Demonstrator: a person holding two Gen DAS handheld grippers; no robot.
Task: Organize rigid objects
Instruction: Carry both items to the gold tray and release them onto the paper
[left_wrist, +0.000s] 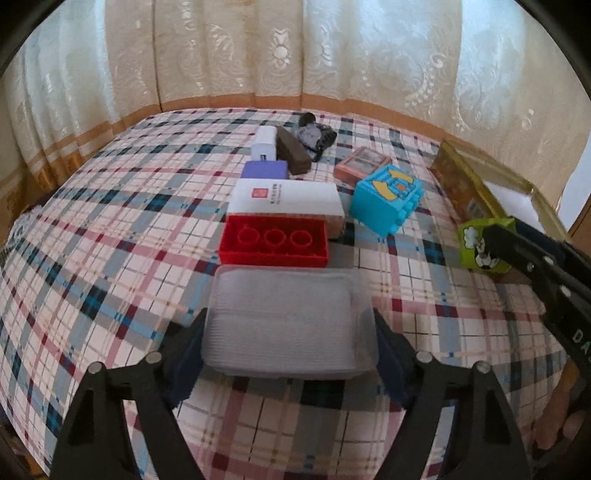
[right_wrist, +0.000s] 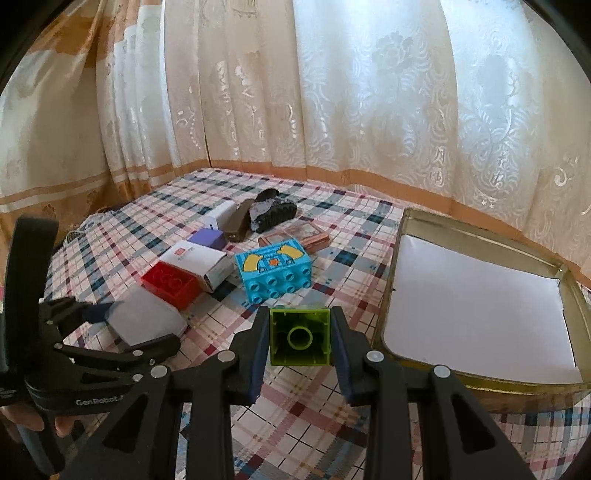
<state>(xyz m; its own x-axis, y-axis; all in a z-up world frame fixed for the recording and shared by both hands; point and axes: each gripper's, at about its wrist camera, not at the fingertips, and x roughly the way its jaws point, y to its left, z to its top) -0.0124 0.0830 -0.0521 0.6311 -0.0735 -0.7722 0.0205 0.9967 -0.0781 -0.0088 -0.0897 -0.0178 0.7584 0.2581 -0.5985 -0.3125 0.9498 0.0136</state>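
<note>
A translucent plastic box (left_wrist: 288, 325) lies on the plaid cloth between the fingers of my left gripper (left_wrist: 288, 328). Both pads rest against its short sides. The right wrist view shows the same box (right_wrist: 147, 317) in the left gripper (right_wrist: 129, 326). My right gripper (right_wrist: 300, 315) is shut on a lime green toy brick (right_wrist: 300, 338), hollow underside toward the camera, held above the cloth just left of the gold tin (right_wrist: 480, 380). From the left wrist view the green brick (left_wrist: 476, 247) hangs at the right gripper's tip in front of the tin (left_wrist: 476, 177).
A row runs away from the translucent box: red brick (left_wrist: 273, 242), white carton (left_wrist: 288, 197), purple box (left_wrist: 266, 170), white charger (left_wrist: 266, 144), brown block (left_wrist: 293, 151), black toy (left_wrist: 314, 134). A blue brick (left_wrist: 386, 199) and a pink case (left_wrist: 362, 162) lie right of it. Curtains hang behind.
</note>
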